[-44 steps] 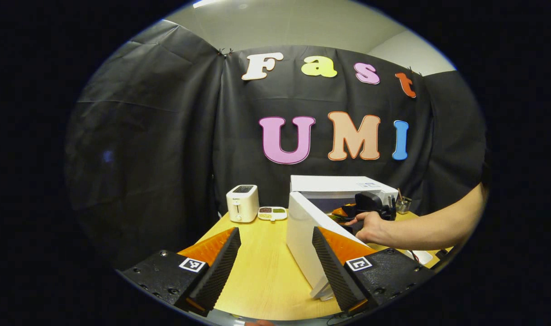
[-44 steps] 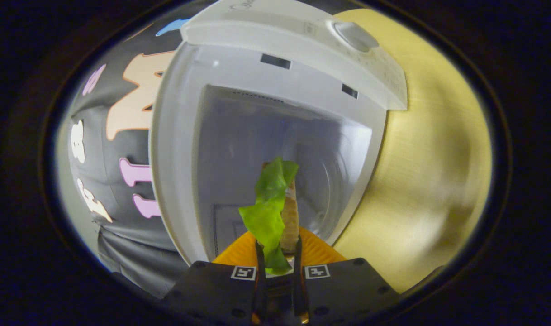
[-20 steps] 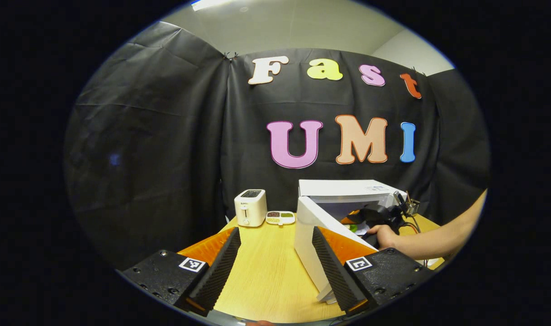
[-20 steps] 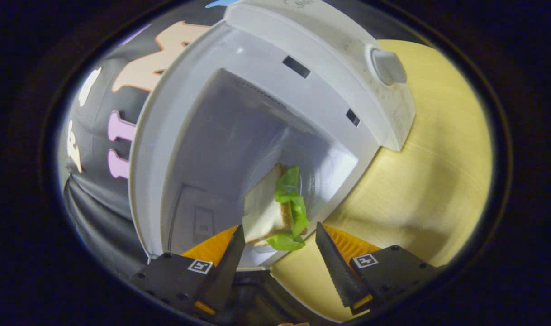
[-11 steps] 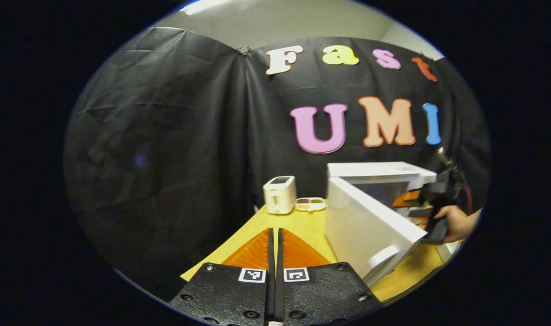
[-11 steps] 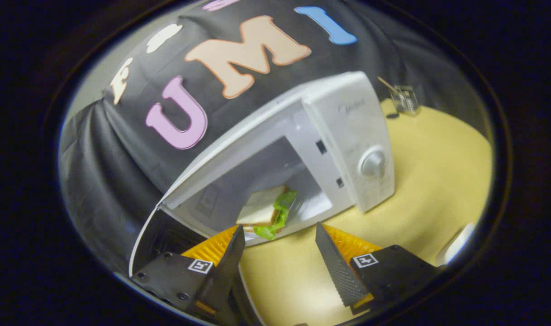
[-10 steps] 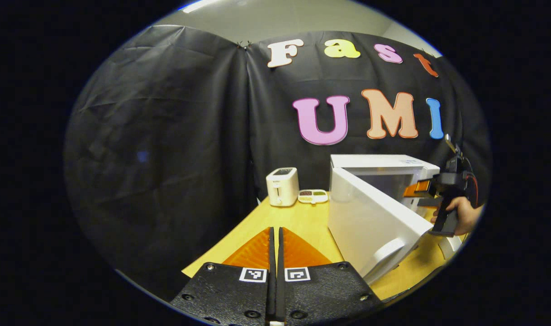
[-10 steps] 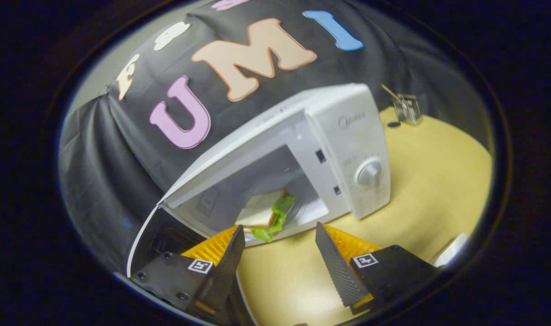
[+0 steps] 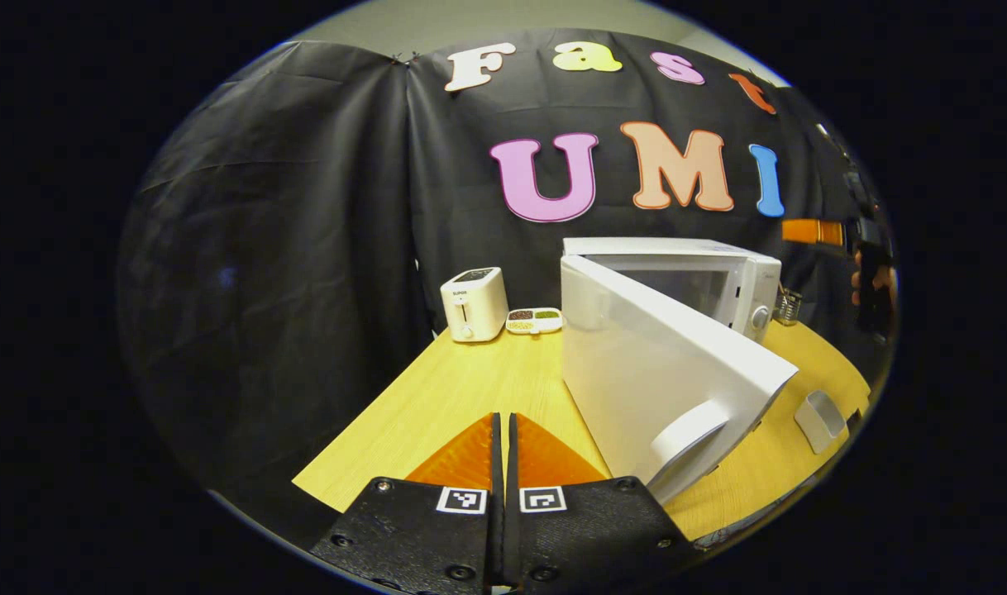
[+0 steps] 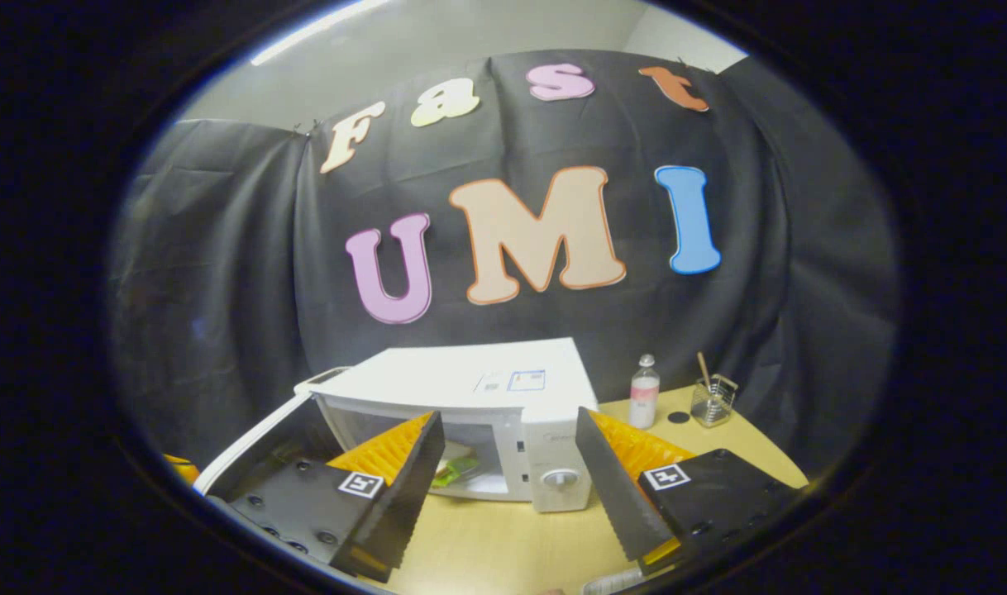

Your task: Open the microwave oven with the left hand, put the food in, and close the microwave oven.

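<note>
- Left tool [image 9: 503,430] sits at the bottom of the left gripper view with its two orange fingers pressed flat together, clenched on nothing, low above the near part of the wooden desk [image 9: 437,397].
- Just to its right in that view stands the microwave oven [image 9: 694,273], white, on the desk. Its door [image 9: 660,372] is swung wide toward the camera, hinged at the oven's left side, and the pale curved handle [image 9: 687,430] at the door's free edge is near the tool's fingers but apart from them.
- Right tool [image 10: 508,471], in the right gripper view, is released: its fingers are spread wide with nothing between them, and it hangs above and in front of the oven.
- In the right gripper view, the food [image 10: 456,469], a sandwich with green lettuce showing, lies inside the oven's open cavity, partly hidden behind the tool's left finger.
- At the far right edge of the left gripper view, the right tool and the hand [image 9: 871,281] that holds it show raised well above the desk, clear of the oven.
- A white toaster [image 9: 474,304] stands at the back of the desk, left of the oven, with a small divided dish [image 9: 534,319] just beside it.
- In the right gripper view, a small white bottle [image 10: 644,391] and a clear holder with a stick in it [image 10: 711,397] stand on the desk to the right of the oven, near the cloth wall.
- A small white cup-like thing [image 9: 819,420] lies on the desk at the right in the left gripper view; what it is cannot be told.
</note>
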The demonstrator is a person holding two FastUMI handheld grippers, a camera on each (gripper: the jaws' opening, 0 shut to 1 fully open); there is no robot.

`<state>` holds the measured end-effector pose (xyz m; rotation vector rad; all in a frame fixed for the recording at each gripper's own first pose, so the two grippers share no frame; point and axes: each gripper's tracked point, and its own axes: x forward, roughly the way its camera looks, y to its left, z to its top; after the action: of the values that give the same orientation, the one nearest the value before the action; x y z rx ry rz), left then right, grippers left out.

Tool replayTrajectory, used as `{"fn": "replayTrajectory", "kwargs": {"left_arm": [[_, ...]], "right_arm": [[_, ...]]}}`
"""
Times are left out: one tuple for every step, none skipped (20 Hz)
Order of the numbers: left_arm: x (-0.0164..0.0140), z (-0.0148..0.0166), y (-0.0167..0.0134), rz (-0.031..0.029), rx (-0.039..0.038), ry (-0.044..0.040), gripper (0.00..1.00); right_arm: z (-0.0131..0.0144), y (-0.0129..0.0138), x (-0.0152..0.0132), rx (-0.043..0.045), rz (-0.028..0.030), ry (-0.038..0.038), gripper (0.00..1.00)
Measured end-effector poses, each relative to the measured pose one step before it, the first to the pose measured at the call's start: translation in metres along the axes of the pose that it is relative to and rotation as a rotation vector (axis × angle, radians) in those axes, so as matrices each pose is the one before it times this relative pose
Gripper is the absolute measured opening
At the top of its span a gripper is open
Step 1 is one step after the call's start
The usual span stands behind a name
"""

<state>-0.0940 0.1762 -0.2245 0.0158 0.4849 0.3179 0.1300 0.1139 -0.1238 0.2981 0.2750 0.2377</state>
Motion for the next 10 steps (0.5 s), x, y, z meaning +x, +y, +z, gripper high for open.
{"fn": "replayTrajectory", "kwargs": {"left_arm": [[0.00196,0.00188,-0.00557,-0.00867,0.00959,-0.00350,0.01],[0.00197,0.00176,-0.00792,-0.01457,0.00340,-0.00442,0.01],[0.00262,-0.00057,-0.00891,-0.01561,0.00733,0.00602,0.00],[0.00287,-0.00297,-0.00838,-0.01767,0.01211,0.00879,0.01],[0.00378,0.00018,-0.00909,-0.01815,0.01179,-0.00372,0.01],[0.00233,-0.00031,-0.00952,-0.01939,0.00875,0.00205,0.01],[-0.00173,0.00198,-0.00414,0.00776,0.01927,0.00054,0.00],[0.00592,0.00040,-0.00794,-0.02472,0.00654,-0.00528,0.00],[0.00286,0.00140,-0.00918,-0.02211,-0.00405,0.00066,0.01],[0.00240,0.00062,-0.01010,-0.02418,-0.00642,0.00205,0.00]], "right_arm": [[0.00587,-0.00906,-0.00564,0.00351,-0.01668,-0.01011,0.90],[0.00524,-0.00854,-0.00397,-0.00918,-0.01361,-0.00797,0.98],[0.00729,-0.00750,-0.00449,-0.02126,-0.00618,-0.01427,0.98],[0.00957,-0.00667,-0.00271,-0.02859,-0.01365,-0.01045,0.98],[0.00525,-0.00635,-0.00441,-0.02945,-0.00420,-0.01231,0.98],[0.00381,-0.00594,-0.00646,-0.03267,-0.00379,-0.00413,0.90],[0.00148,-0.00619,-0.00518,-0.03206,-0.01178,-0.00362,0.98],[0.00291,-0.00625,-0.00551,-0.03110,-0.00307,-0.00460,0.98],[0.00454,-0.00216,-0.00508,-0.02454,-0.00129,-0.01091,0.91],[0.00462,-0.00209,-0.00461,-0.01709,0.00231,-0.01032,0.91]]}}
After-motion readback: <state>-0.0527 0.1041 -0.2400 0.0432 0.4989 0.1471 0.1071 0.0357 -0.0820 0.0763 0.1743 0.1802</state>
